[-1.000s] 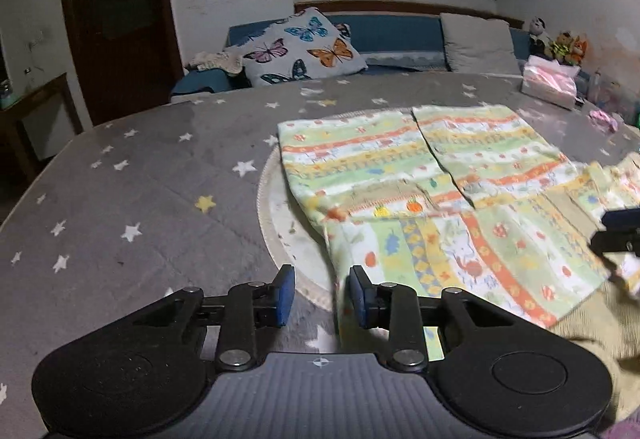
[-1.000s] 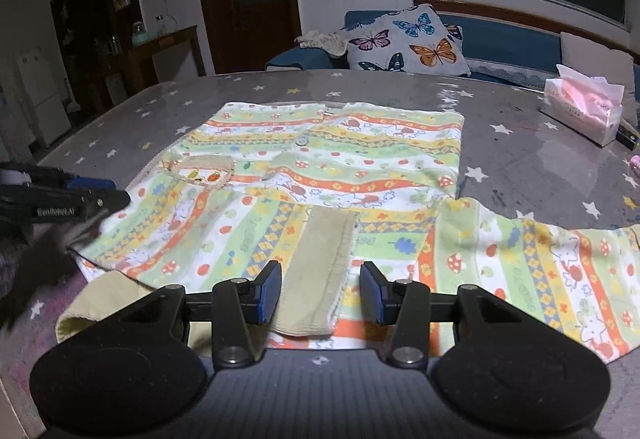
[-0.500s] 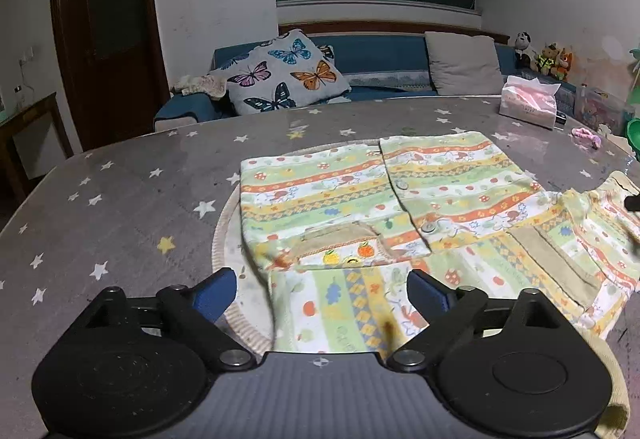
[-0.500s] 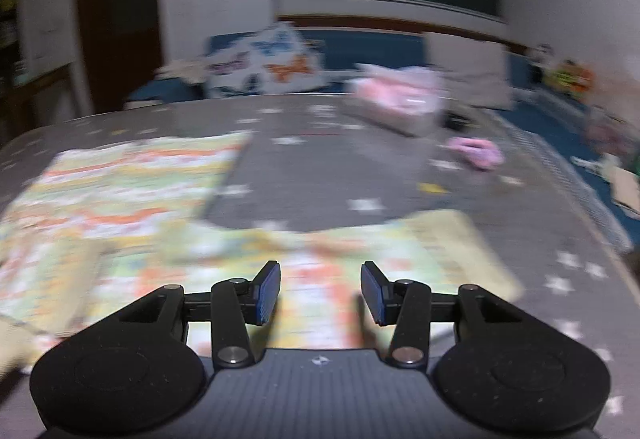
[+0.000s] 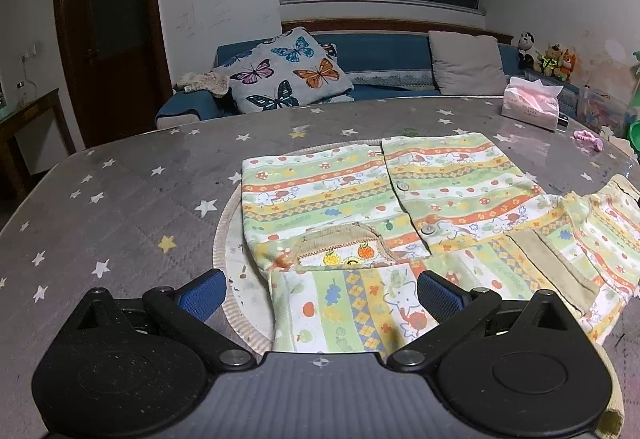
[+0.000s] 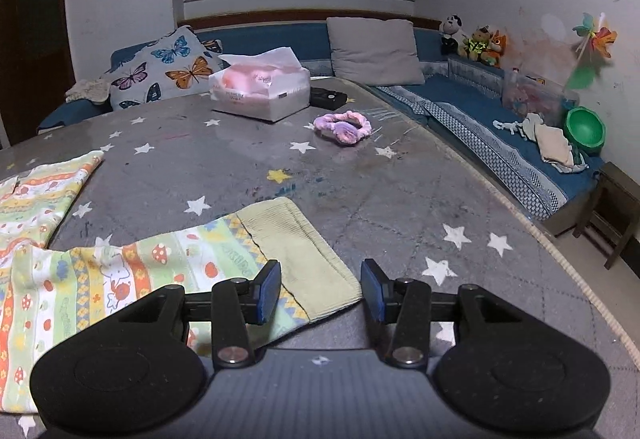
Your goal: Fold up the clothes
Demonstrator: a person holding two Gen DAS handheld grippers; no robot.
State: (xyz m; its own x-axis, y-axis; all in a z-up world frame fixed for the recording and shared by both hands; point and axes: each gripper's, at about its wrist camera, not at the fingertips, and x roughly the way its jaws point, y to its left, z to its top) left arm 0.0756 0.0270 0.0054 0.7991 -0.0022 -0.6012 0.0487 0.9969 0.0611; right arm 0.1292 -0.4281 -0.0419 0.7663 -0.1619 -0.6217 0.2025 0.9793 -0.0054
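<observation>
**Right sleeve next: take the cuff cleanly**

The printed shirt [image 5: 400, 199] lies flat on the starred surface [image 5: 120, 199], one sleeve folded across. The left gripper [image 5: 320, 295] has just been opening; its fingers stand wide, holding nothing. The right gripper [image 6: 320, 291], part open, straddles the outstretched cuff [image 6: 296, 251]: pinch its edge and carry it inward.

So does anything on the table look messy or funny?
A bit. The patterned baby top isn't folded evenly: one sleeve lies folded in over the front, the other sleeve still sticks straight out sideways. A purple scrunchie lies loose beside the tissue box. The table has scribble marks. Nothing is spilled.
</observation>
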